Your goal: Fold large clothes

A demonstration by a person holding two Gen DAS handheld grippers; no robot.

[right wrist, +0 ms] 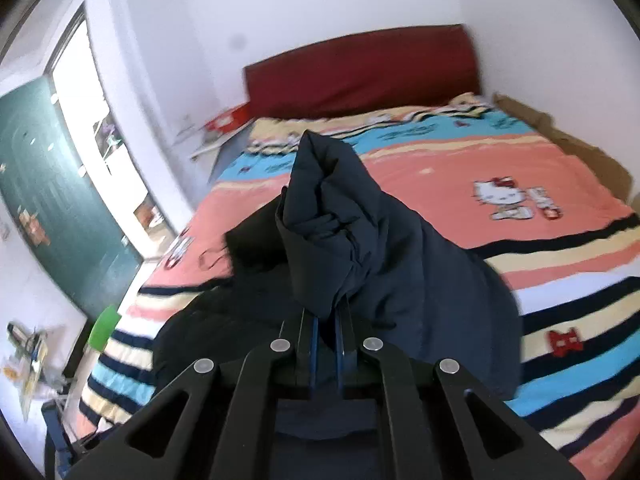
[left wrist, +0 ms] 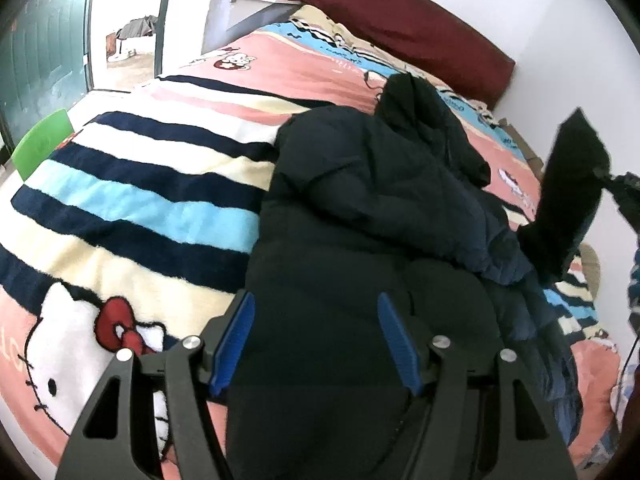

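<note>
While the dark navy padded jacket [left wrist: 360, 208] lies heaped across the striped, pink-and-blue cartoon-cat blanket [left wrist: 132, 184] that covers the bed, 1 part of it, seemingly a sleeve, is lifted clear of the pile. The right gripper [right wrist: 327, 340] has its blue pads clamped tight on that fold of fabric, which stands up in a crumpled peak ahead of its fingers; in the left wrist view the same raised piece shows as a dark flap at the right edge. The left gripper [left wrist: 316, 344] hangs just above the near body of the jacket with its 2 blue pads [left wrist: 236, 344] spread wide and nothing between them; whether they brush the cloth cannot be told.

The step in hand looks like carrying the sleeve over the torso. To do it well, the right gripper should keep its pinch firm and lift high enough that the sleeve drags none of the bulk under it, then lay it flat across the middle instead of dropping it in a bunch. The left gripper is best used to pin or hold the body panel, since puffy fabric slides easily on the plush blanket. Beyond the bed stand the dark red upholstered headboard [right wrist: 360, 68] and a green door [right wrist: 52, 200].
</note>
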